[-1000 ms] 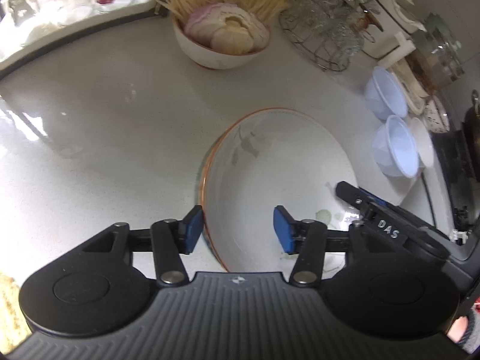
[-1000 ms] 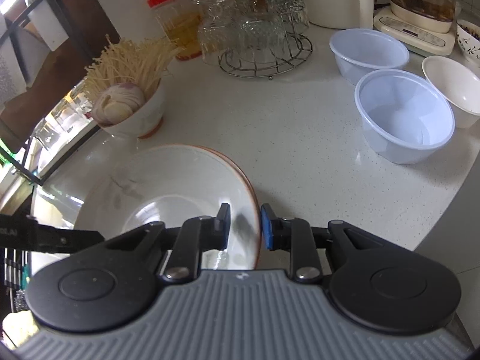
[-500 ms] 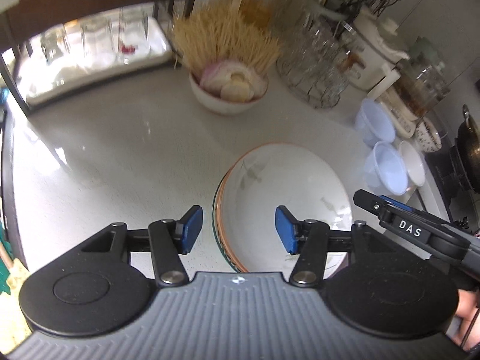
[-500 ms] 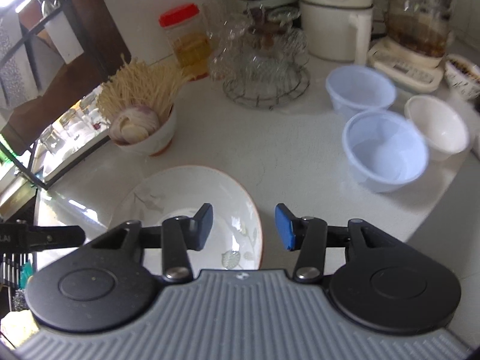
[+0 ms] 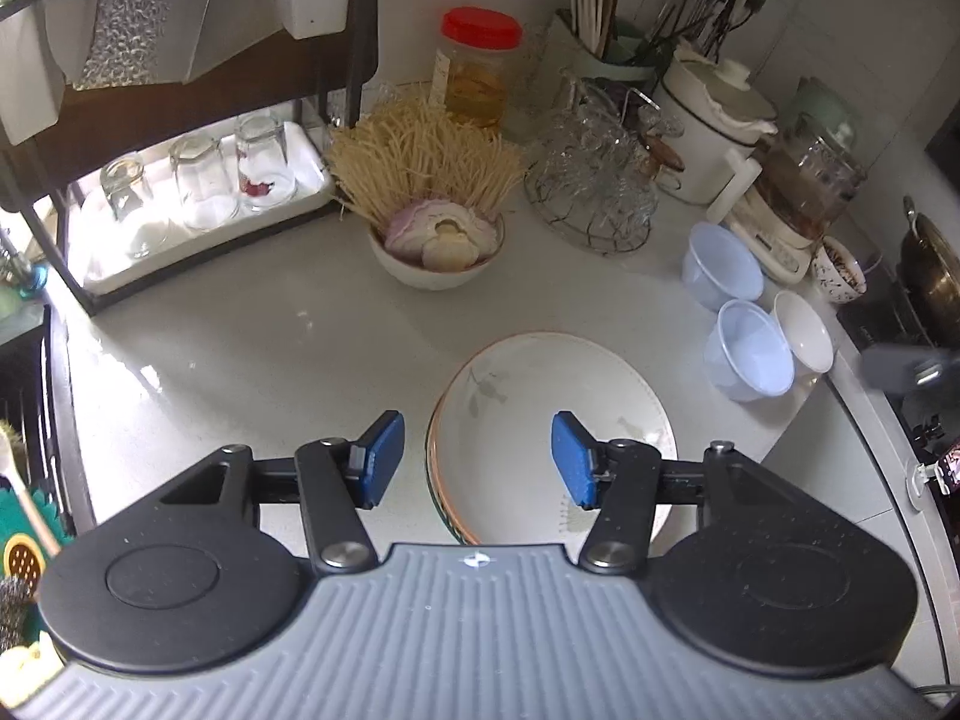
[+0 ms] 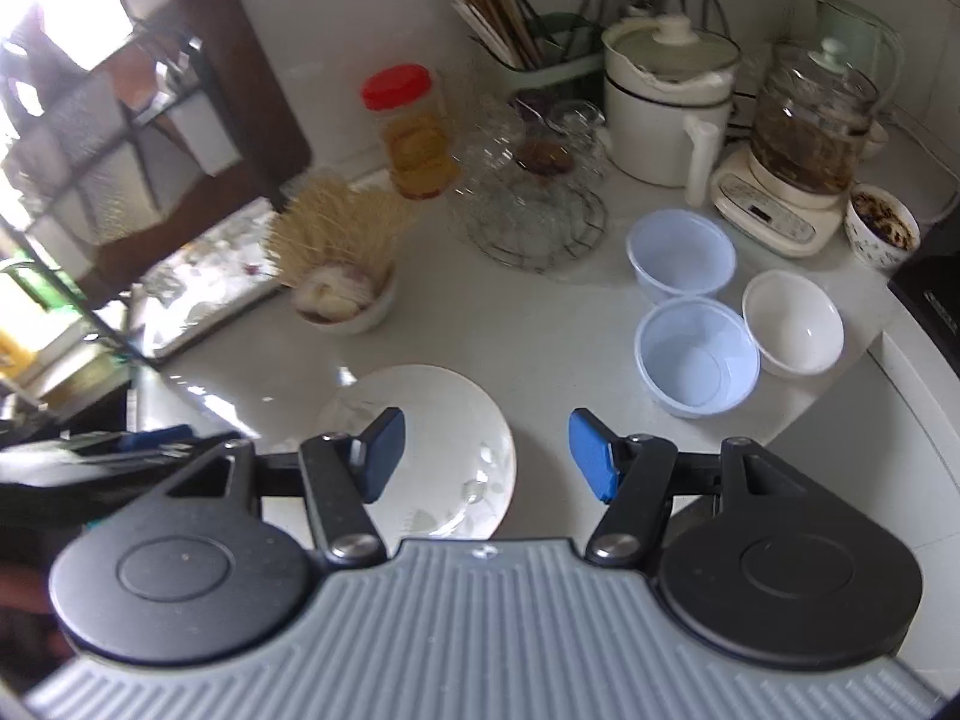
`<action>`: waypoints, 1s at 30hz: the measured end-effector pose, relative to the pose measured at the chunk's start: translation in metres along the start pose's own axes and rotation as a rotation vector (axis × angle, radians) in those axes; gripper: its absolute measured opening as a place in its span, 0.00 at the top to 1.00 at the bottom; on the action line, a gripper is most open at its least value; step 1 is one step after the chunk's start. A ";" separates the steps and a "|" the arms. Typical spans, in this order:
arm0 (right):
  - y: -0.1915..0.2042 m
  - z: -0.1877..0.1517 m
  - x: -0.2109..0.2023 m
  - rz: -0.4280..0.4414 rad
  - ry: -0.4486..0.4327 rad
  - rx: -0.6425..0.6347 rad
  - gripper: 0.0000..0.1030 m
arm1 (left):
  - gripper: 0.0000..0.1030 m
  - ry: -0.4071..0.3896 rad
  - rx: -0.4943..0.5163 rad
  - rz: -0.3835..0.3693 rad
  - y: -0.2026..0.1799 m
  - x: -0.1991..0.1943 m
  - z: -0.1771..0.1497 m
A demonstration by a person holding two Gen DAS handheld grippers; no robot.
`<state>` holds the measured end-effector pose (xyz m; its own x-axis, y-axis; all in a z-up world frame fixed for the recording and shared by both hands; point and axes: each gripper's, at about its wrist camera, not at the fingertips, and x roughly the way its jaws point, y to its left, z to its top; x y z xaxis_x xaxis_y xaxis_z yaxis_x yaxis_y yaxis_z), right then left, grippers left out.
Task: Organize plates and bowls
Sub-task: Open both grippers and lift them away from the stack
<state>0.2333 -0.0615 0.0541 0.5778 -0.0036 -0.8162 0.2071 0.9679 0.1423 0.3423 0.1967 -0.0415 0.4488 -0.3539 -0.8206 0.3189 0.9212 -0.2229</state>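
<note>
Centrally on the white counter (image 5: 252,348) rests a stack of plates (image 5: 558,408); the top plate is white with a faint leaf print, and orange-rimmed edges of the lower plates show at the stack's left side in the left wrist view. Nothing touches the stack.

Left hand-held gripper (image 5: 477,459): released, blue pads apart, nothing between them, held above the stack and clear of it. Right hand-held gripper (image 6: 487,453): released and empty; its jaws have just been opening, and no object lies between them. It hangs above the right edge of the stack without contact.

To the right of the stack, apart from it, stand two translucent blue plastic bowls (image 6: 696,357), one behind the other. A small white bowl (image 6: 792,330) sits just beside the nearer blue bowl, at the counter's edge.

Behind the stack, a white bowl of noodles and sliced onion (image 5: 435,234) stands on the counter. A wire rack of glassware (image 5: 591,192) stands to its right. A red-lidded jar (image 5: 480,69) stands at the wall. At far left, a white tray (image 5: 198,204) holds upturned glasses.
</note>
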 end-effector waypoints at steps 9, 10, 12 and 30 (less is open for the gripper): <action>-0.006 0.045 -0.044 0.078 0.073 -0.180 0.39 | 0.41 0.021 -0.112 0.026 -0.040 0.023 -0.009; -0.008 0.049 -0.044 0.079 0.079 -0.194 0.39 | 0.41 0.029 -0.130 0.024 -0.047 0.028 -0.010; -0.012 0.057 -0.045 0.092 0.093 -0.208 0.39 | 0.41 0.046 -0.166 0.009 -0.059 0.040 -0.011; -0.043 0.104 -0.028 0.141 0.132 -0.252 0.39 | 0.41 0.101 -0.187 0.023 -0.118 0.106 0.003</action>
<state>0.2905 -0.1289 0.1292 0.4762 0.1519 -0.8661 -0.0799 0.9884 0.1294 0.3546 0.0502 -0.1004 0.3653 -0.3234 -0.8729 0.1445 0.9460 -0.2900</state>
